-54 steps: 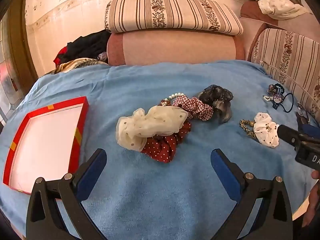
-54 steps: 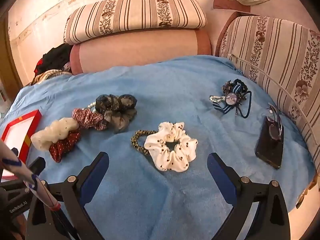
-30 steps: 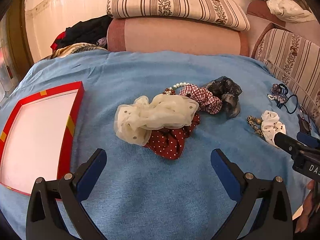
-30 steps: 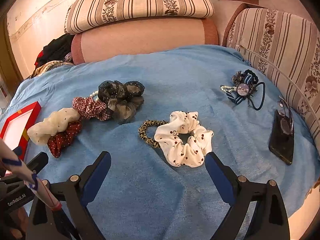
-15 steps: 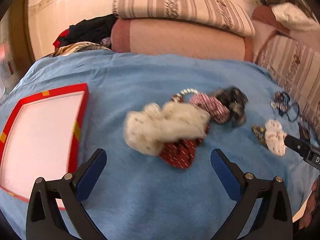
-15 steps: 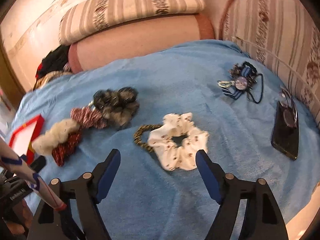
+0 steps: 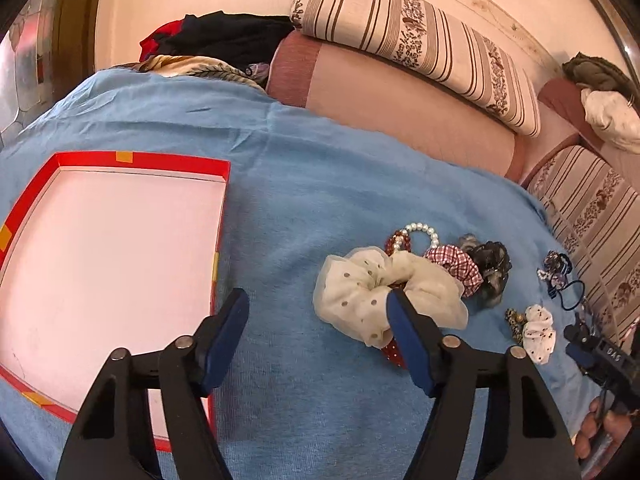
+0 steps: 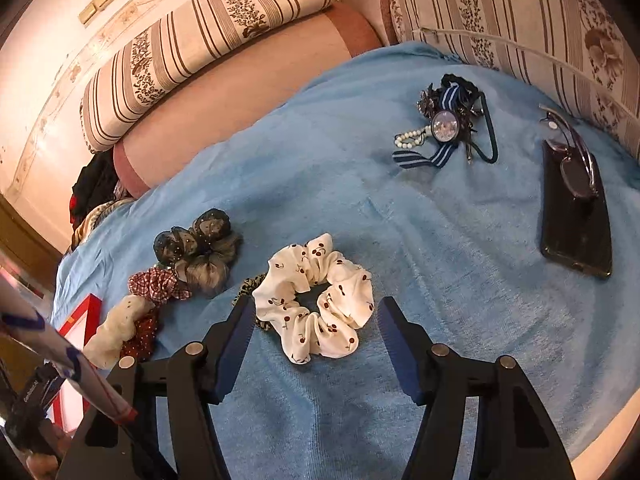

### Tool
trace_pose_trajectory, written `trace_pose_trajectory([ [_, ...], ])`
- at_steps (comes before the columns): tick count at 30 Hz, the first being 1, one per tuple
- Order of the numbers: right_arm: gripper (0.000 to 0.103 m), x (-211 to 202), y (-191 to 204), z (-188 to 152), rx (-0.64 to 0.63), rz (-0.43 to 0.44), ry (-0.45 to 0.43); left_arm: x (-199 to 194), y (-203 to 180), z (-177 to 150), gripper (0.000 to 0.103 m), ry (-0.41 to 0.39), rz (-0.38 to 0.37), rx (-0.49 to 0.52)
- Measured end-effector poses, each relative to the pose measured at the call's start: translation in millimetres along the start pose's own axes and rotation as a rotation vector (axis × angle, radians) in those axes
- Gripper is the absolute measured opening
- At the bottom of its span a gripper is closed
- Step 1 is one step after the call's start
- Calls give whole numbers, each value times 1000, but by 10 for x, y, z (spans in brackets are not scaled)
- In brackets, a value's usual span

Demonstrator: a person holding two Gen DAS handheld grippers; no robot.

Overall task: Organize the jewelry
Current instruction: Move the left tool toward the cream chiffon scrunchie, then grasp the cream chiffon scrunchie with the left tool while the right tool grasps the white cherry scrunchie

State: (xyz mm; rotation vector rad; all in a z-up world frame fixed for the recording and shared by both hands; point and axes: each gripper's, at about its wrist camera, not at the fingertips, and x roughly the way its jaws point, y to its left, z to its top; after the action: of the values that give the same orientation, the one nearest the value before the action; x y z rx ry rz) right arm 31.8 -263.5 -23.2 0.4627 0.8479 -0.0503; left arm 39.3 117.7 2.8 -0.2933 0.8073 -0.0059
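Note:
A red-rimmed box lid (image 7: 218, 208) with a white inside lies at the left on the blue cloth. A cream dotted scrunchie (image 7: 360, 292) lies on a red dotted one, next to a pearl bracelet (image 7: 420, 230), a checked scrunchie (image 7: 456, 266) and a dark one (image 7: 490, 266). My left gripper (image 7: 316, 336) is open and empty; its right finger overlaps the cream scrunchie's near edge. A white cherry-print scrunchie (image 8: 316, 300) lies on a leopard hair tie (image 8: 248, 286). My right gripper (image 8: 316, 340) is open, its fingers either side of the cherry scrunchie.
A bundle of blue hair ties and beads (image 8: 448, 128) lies far right. A black phone (image 8: 576, 216) with glasses (image 8: 572, 152) on it lies at the right edge. Striped cushions (image 7: 420, 48) and a pink bolster (image 7: 400, 108) line the back.
Both grippers have narrowed but stay open. The left view has swung left and closer, so the box lid looms larger. The right gripper has come down around the cherry scrunchie.

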Motion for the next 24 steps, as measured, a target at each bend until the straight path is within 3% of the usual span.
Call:
trace_pose_trajectory([
  [6,68,19,107,-16,-42,1,-8,120,-186,-79,50,40,-69,77],
  [15,68,28,124,-42,-70,-20,-18,280,-749,-189,50,32,-92,321],
  [20,68,41,73,-30,-54,-24,-15,569,-861,-173,49,75,-78,361],
  [21,68,47,74,-28,-52,-23,-12,622,-879,-174,47,80,-71,368],
  [23,68,56,78,-29,-54,-23,-10,716,-910,-190,17,82,-60,397],
  [24,68,60,79,-28,-55,-24,-9,742,-920,-198,14,87,-57,403],
])
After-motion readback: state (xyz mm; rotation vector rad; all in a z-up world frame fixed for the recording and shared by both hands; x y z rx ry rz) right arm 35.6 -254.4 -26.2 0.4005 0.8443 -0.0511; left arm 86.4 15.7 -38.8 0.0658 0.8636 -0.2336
